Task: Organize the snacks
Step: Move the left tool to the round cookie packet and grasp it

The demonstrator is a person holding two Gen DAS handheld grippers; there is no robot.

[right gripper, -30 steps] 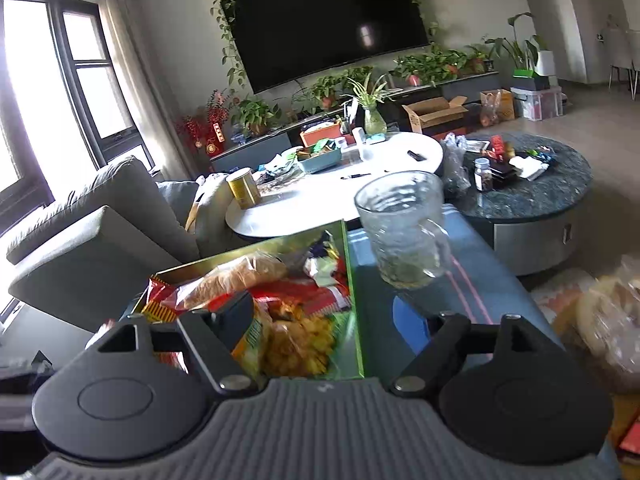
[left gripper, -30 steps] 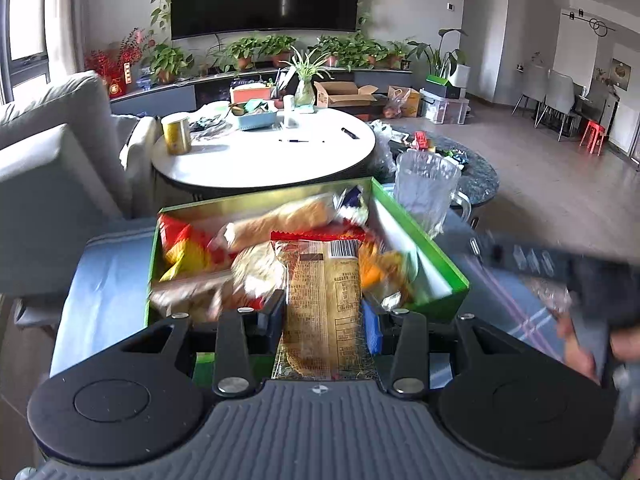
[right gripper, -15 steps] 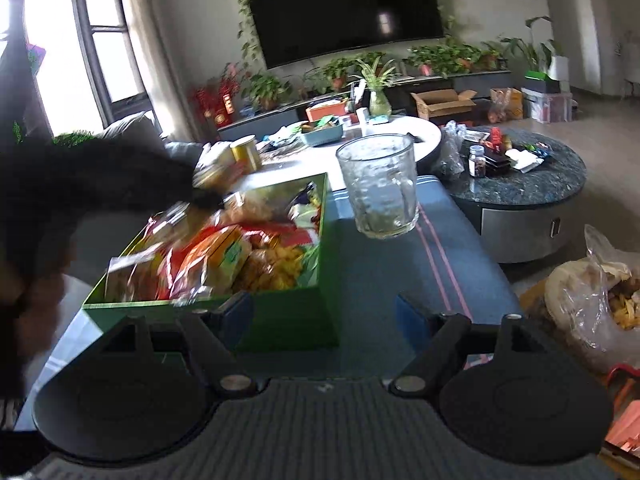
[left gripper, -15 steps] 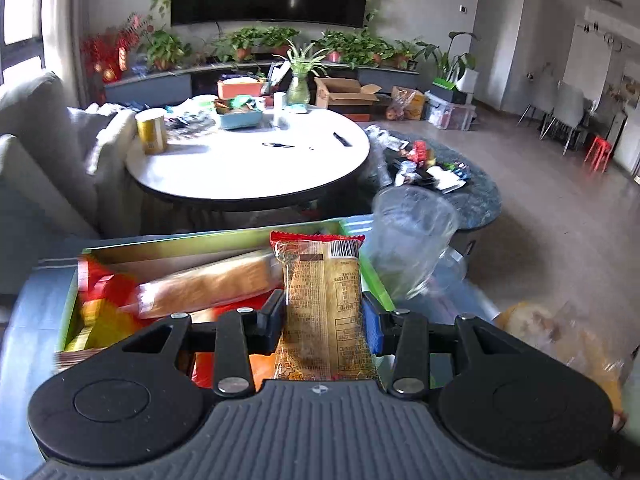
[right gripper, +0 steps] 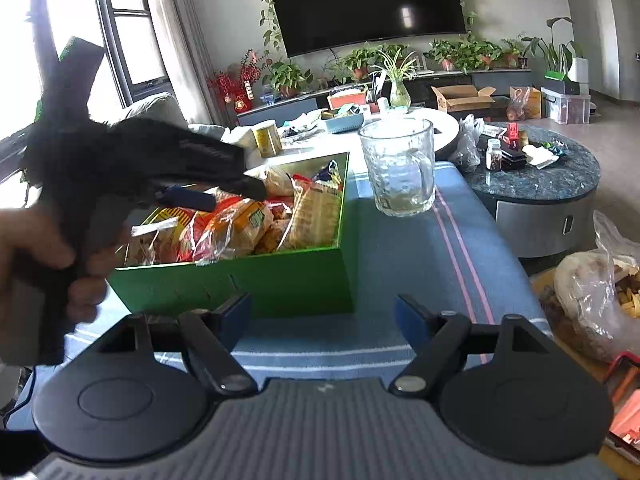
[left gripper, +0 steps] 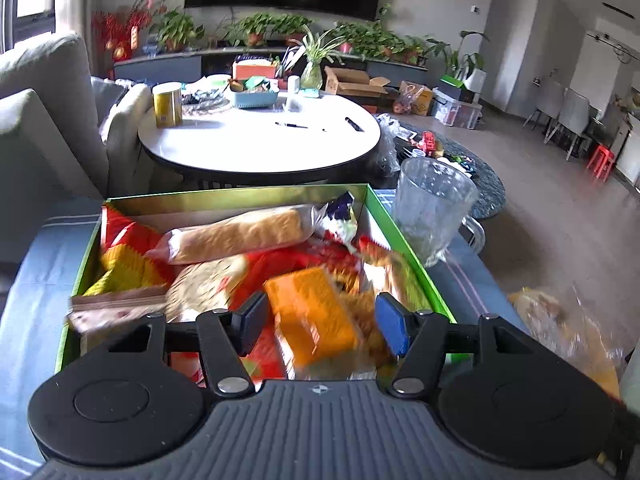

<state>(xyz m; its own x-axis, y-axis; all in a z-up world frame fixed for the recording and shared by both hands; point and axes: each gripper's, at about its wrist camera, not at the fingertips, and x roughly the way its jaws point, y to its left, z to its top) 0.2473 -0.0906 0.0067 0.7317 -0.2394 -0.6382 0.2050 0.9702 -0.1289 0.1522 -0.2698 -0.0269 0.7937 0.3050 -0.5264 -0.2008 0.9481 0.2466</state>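
Note:
A green box (left gripper: 372,204) on the blue striped cloth holds several snack packets: a long biscuit pack (left gripper: 240,234), a red-yellow bag (left gripper: 124,248) and an orange pack (left gripper: 312,316). My left gripper (left gripper: 322,320) hovers over the box with its jaws opening; its pads press on nothing, and the orange pack lies below the gap. A brown printed packet (right gripper: 316,208) leans against the box's right wall. In the right wrist view a hand (right gripper: 40,248) holds the left gripper (right gripper: 192,196) over the box (right gripper: 240,284). My right gripper (right gripper: 322,316) is open and empty before the box's near wall.
A ribbed glass mug (right gripper: 400,168) stands right of the box on the cloth (right gripper: 420,248). A clear plastic bag of snacks (right gripper: 592,288) lies lower right, off the cloth. Behind are a white round table (left gripper: 260,140), a dark stone round table (right gripper: 540,176) and a grey sofa (left gripper: 44,120).
The left gripper's jaws have parted and the brown packet it held has dropped into the box. The right gripper has drawn back and down, so the box's front wall now faces it.

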